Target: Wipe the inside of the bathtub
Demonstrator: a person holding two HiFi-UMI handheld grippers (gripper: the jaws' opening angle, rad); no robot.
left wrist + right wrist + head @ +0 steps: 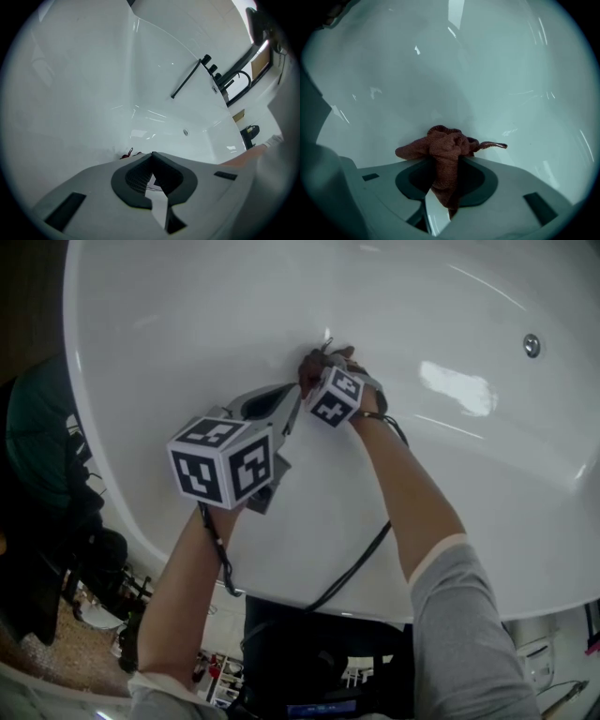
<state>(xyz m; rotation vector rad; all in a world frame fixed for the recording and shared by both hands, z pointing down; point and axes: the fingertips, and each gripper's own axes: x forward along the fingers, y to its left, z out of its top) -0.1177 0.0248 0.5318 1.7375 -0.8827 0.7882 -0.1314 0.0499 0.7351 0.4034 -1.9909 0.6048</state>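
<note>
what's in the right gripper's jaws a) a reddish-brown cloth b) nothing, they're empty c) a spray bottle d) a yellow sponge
A: the right gripper view shows the right gripper shut on a bunched reddish-brown cloth, held at the inner surface of the white bathtub.

Glossy white oval bathtub [187, 315], round metal drain [532, 345] at 2 o'clock. Crumpled reddish-brown woven cloth [445, 145] bunched against the inner wall at 12 o'clock, pinched in right gripper [447, 161].
</note>
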